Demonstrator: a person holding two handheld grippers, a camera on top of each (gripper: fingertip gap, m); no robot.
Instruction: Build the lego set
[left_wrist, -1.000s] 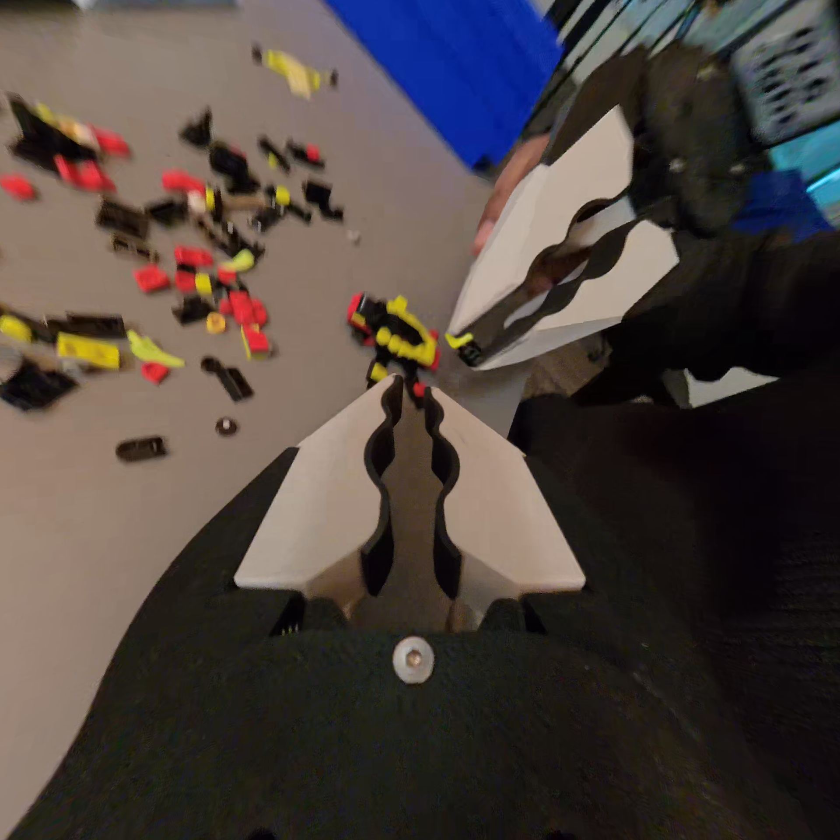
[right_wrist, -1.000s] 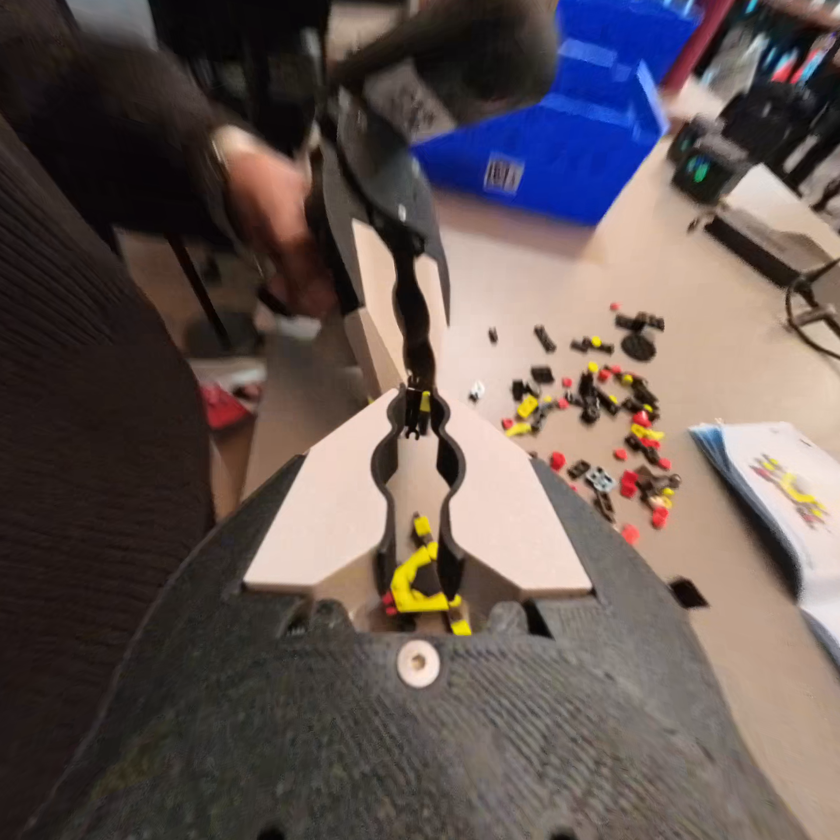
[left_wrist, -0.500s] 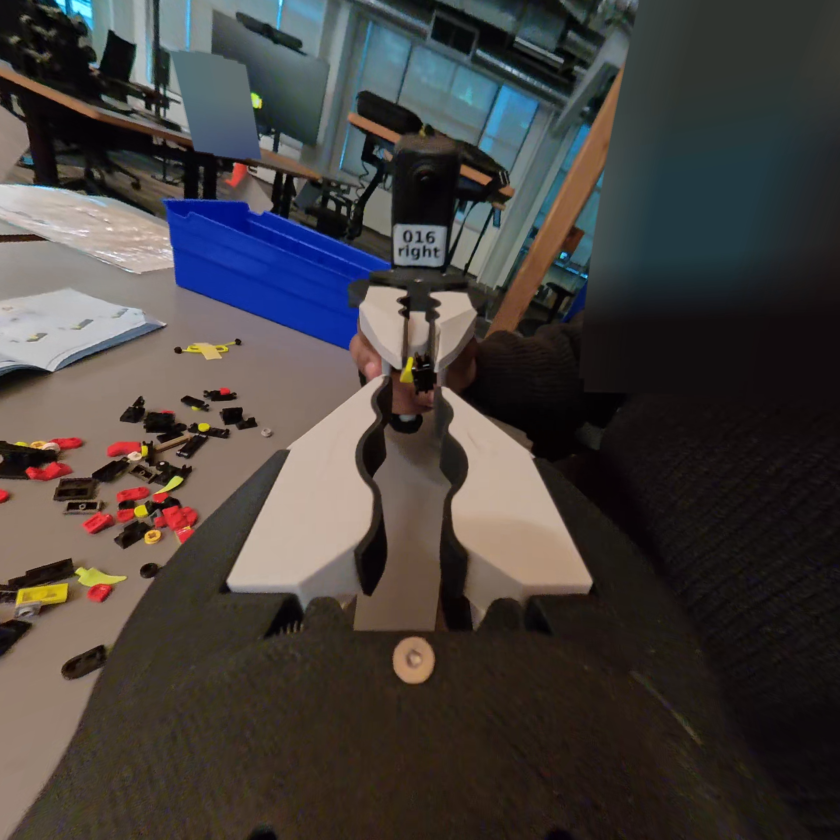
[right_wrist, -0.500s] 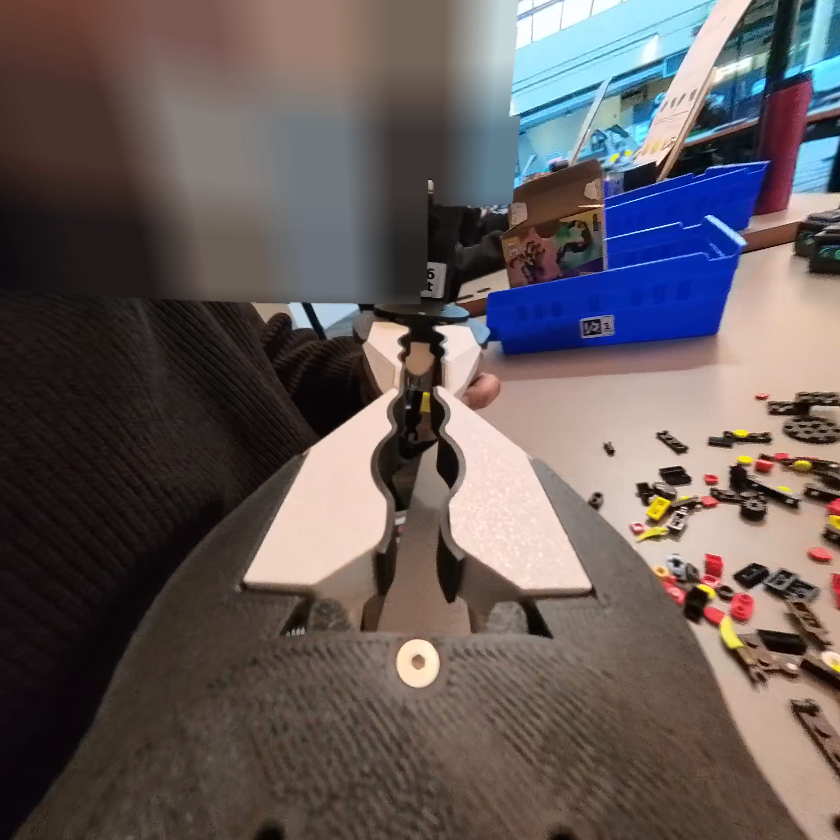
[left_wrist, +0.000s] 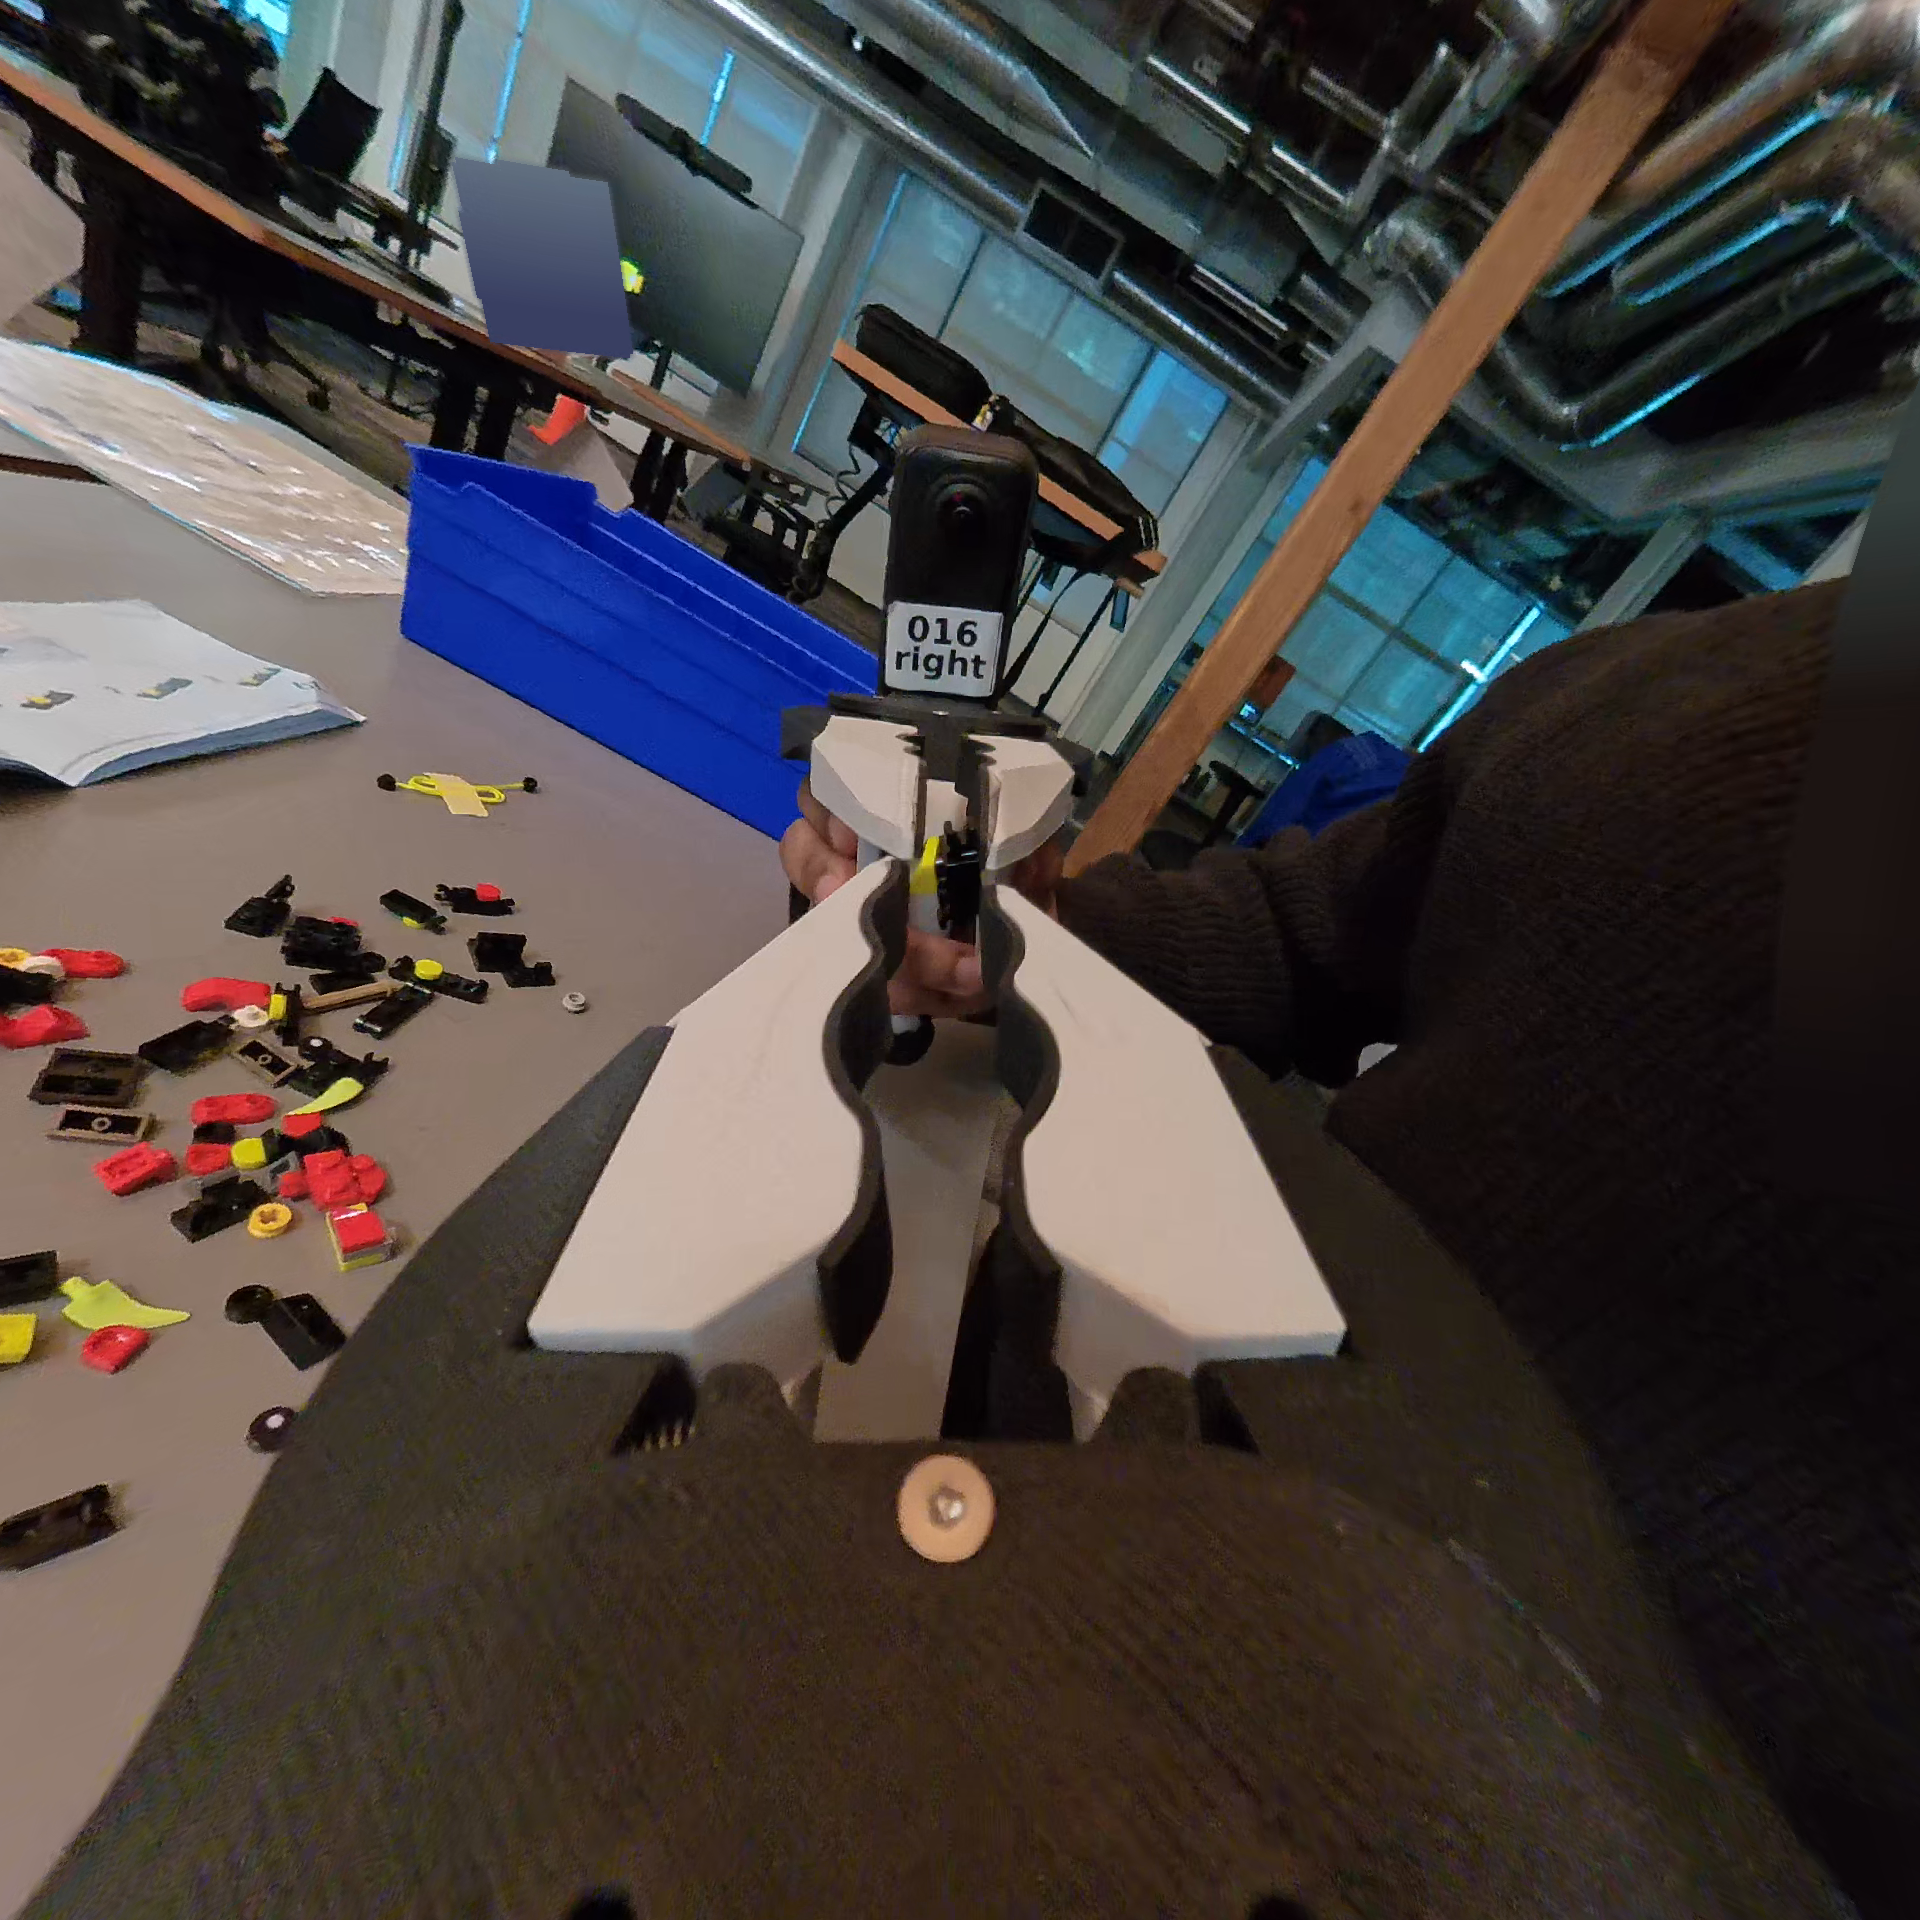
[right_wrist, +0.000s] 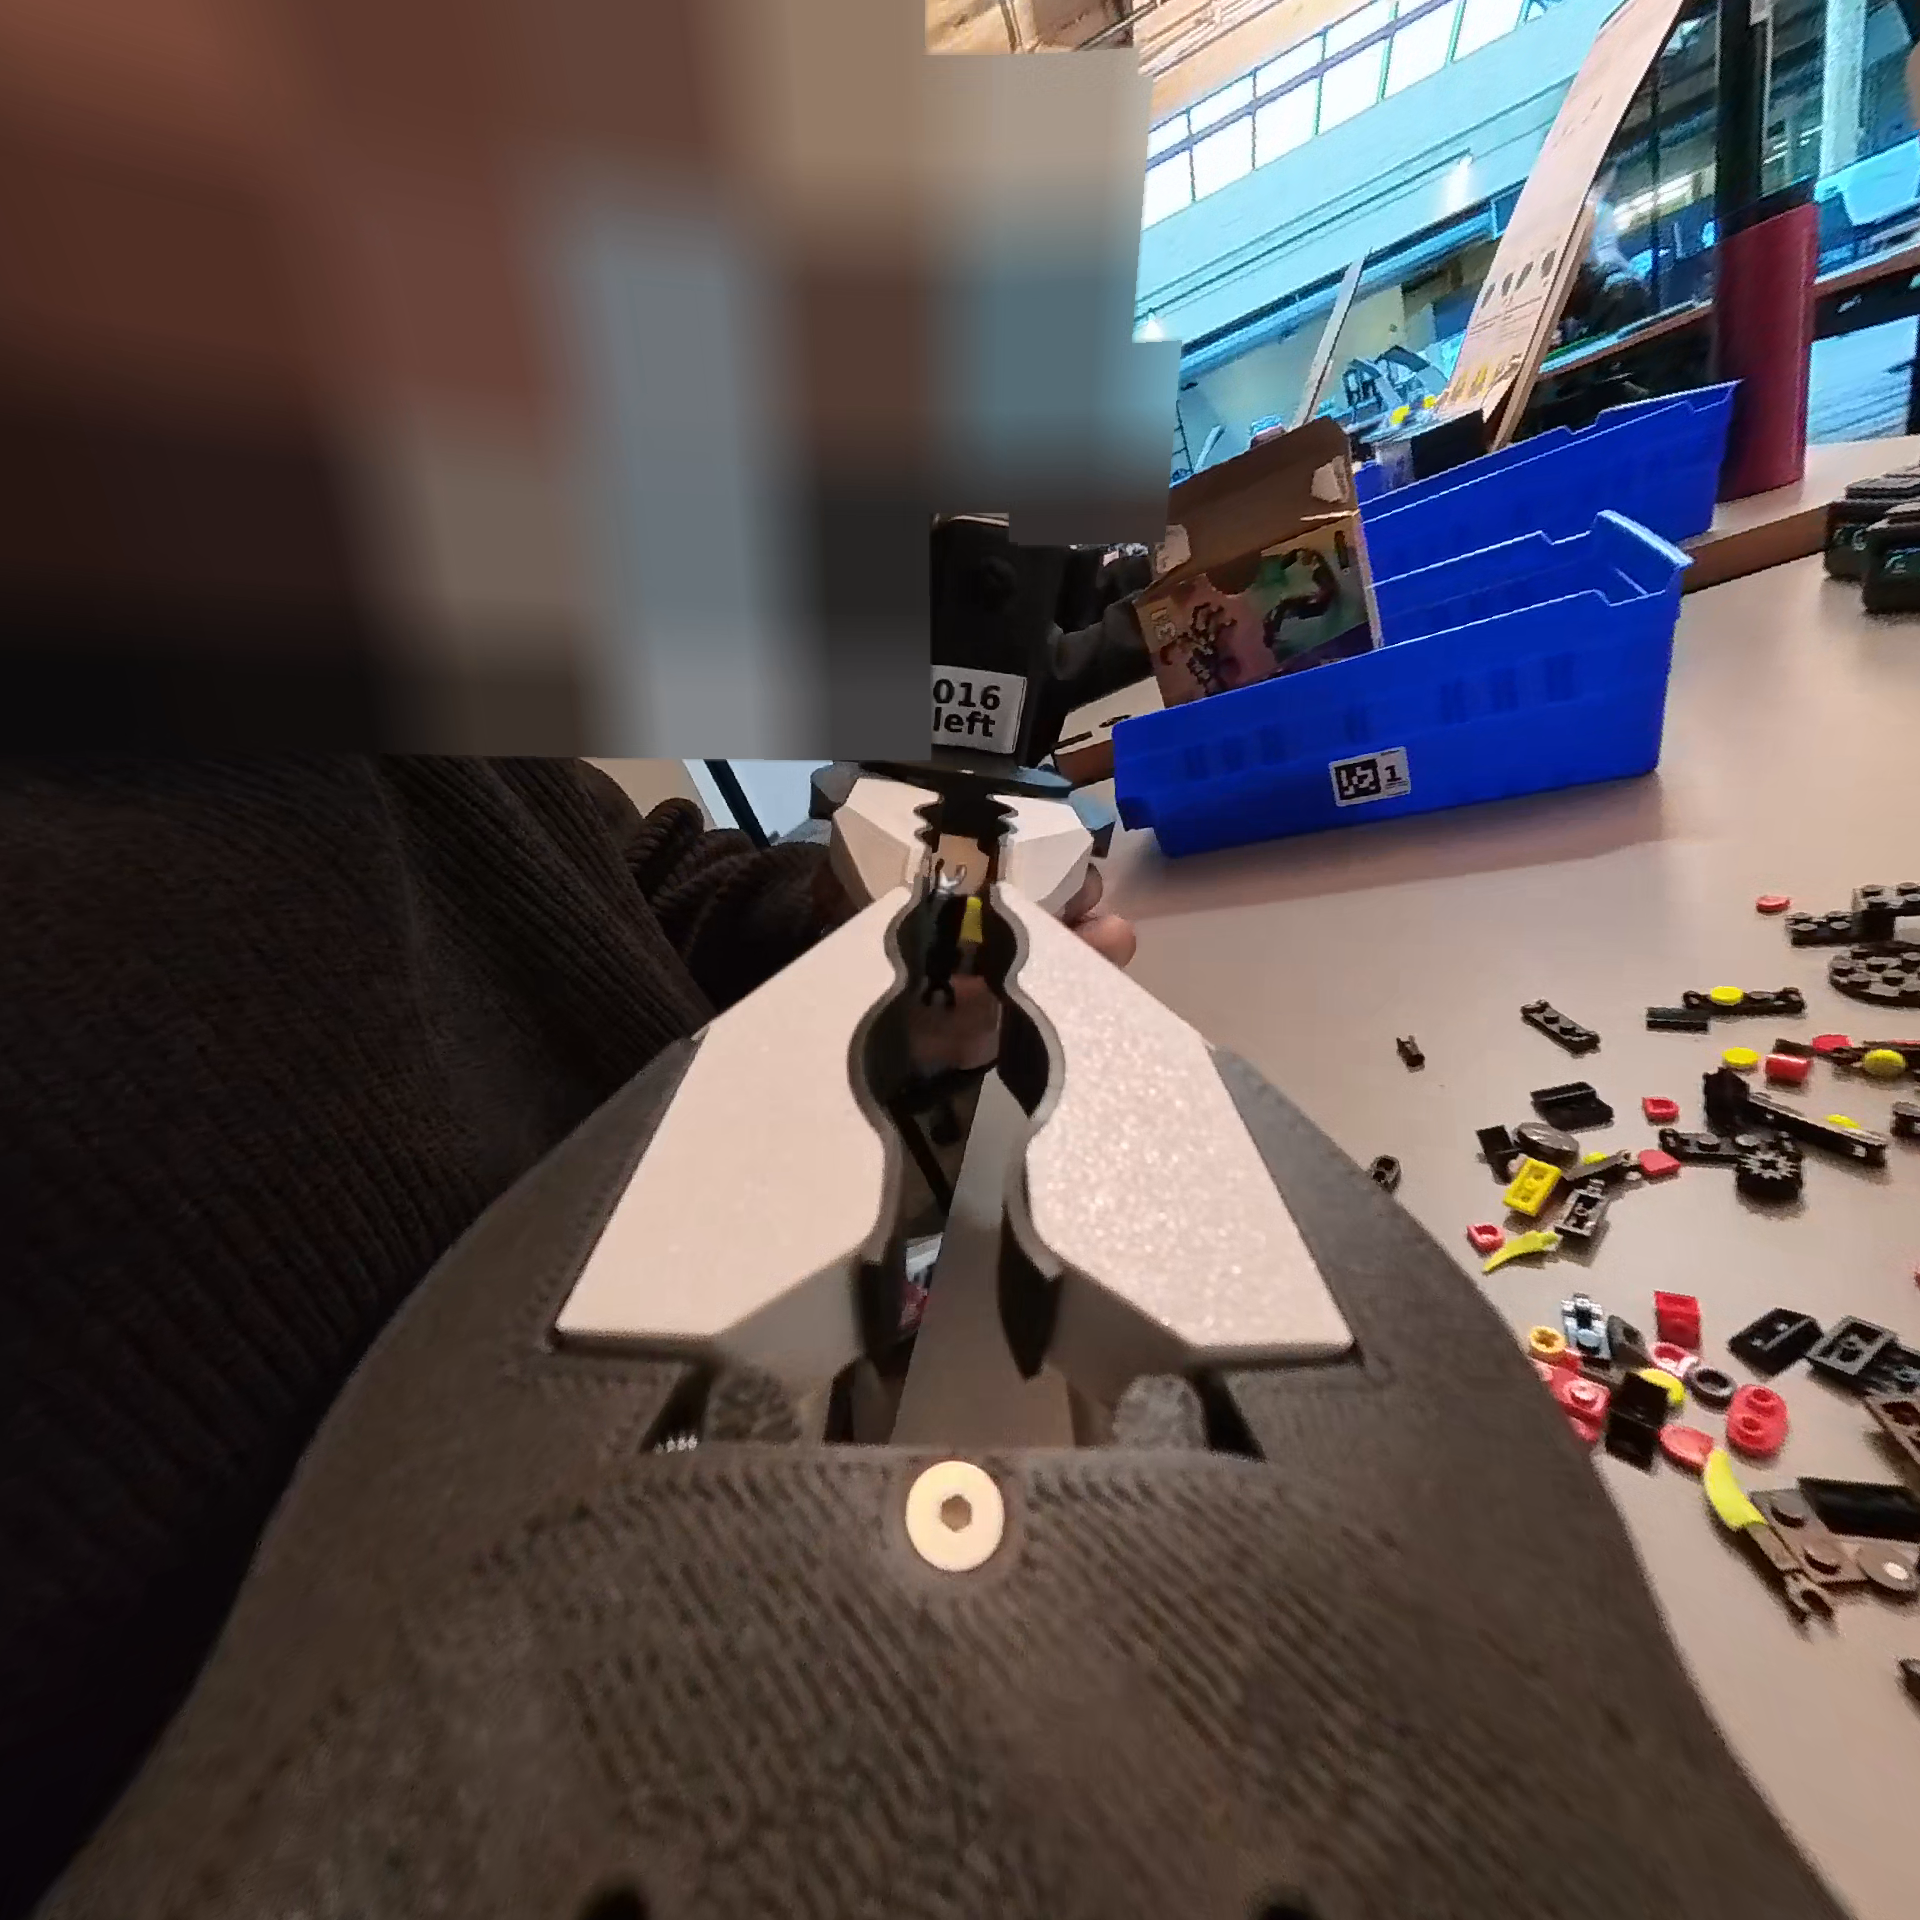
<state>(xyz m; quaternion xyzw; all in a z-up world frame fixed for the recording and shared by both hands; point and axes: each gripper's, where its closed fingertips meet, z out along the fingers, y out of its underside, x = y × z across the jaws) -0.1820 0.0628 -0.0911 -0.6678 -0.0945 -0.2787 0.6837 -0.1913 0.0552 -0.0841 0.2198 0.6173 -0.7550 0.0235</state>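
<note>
Both tools are now raised off the grey table (left_wrist: 644, 894), tip to tip: the right tool (left_wrist: 943, 871) pinches a small black-and-yellow lego assembly (left_wrist: 945, 868), while the left tool (left_wrist: 940, 940) is spread just before it, so a handover or joining is judged imminent.

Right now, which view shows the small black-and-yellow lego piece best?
The left wrist view: the small black-and-yellow lego piece sits clear and sharp between the right gripper fingers. The right wrist view shows it darker, partly shadowed.

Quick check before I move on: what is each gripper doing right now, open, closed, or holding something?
Left gripper: open, nothing between its fingers.
Right gripper: closed on a small black and yellow lego piece.
</note>
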